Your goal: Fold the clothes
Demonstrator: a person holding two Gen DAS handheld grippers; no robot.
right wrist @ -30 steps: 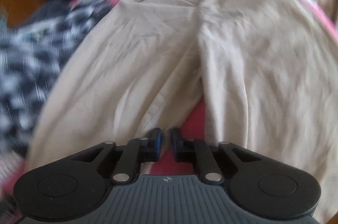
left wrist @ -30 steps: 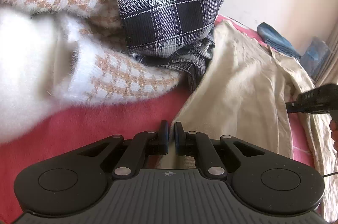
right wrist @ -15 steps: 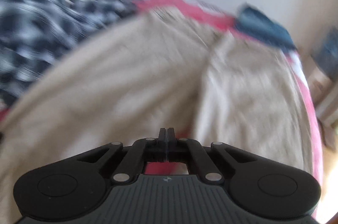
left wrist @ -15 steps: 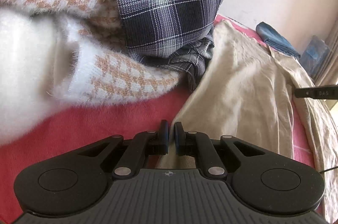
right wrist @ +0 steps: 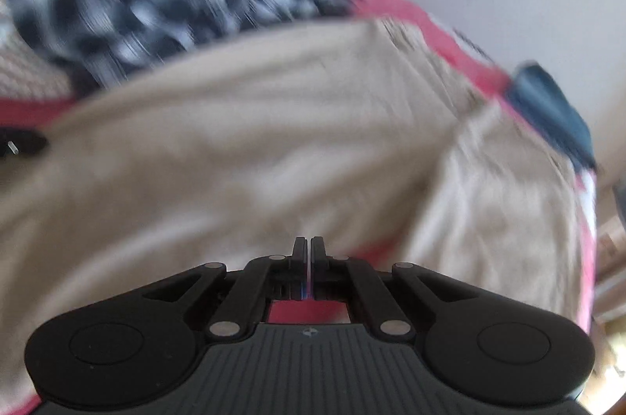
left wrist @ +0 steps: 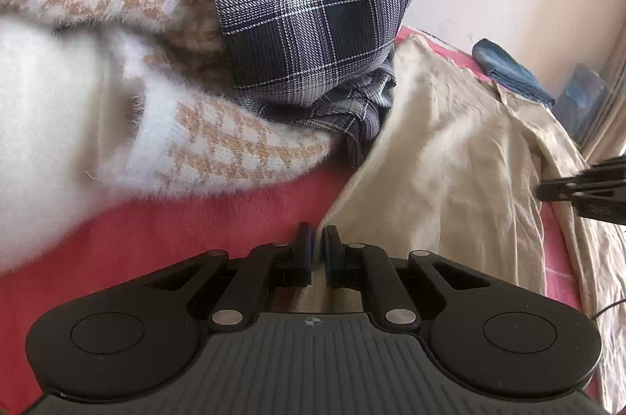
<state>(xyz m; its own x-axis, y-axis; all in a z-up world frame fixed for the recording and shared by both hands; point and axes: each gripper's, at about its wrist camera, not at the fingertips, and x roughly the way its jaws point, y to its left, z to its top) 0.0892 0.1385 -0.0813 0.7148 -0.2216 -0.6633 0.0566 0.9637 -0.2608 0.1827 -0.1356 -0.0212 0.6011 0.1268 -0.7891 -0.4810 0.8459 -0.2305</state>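
Beige trousers [left wrist: 450, 156] spread flat on my pink bed [left wrist: 187, 219], ready to fold.
Piled shirt [left wrist: 313, 8] and sweater [left wrist: 117, 70] wait aside. My left gripper [left wrist: 317, 242] pinches the trouser edge, nearly closed; my right gripper [right wrist: 309, 250], fully closed, holds nothing visible.

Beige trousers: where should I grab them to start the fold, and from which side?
Judging by how they lie, take the beige trousers at the near hem edge by the left gripper, coming in low from the near side: that edge lies free on the pink cover, clear of the plaid shirt.
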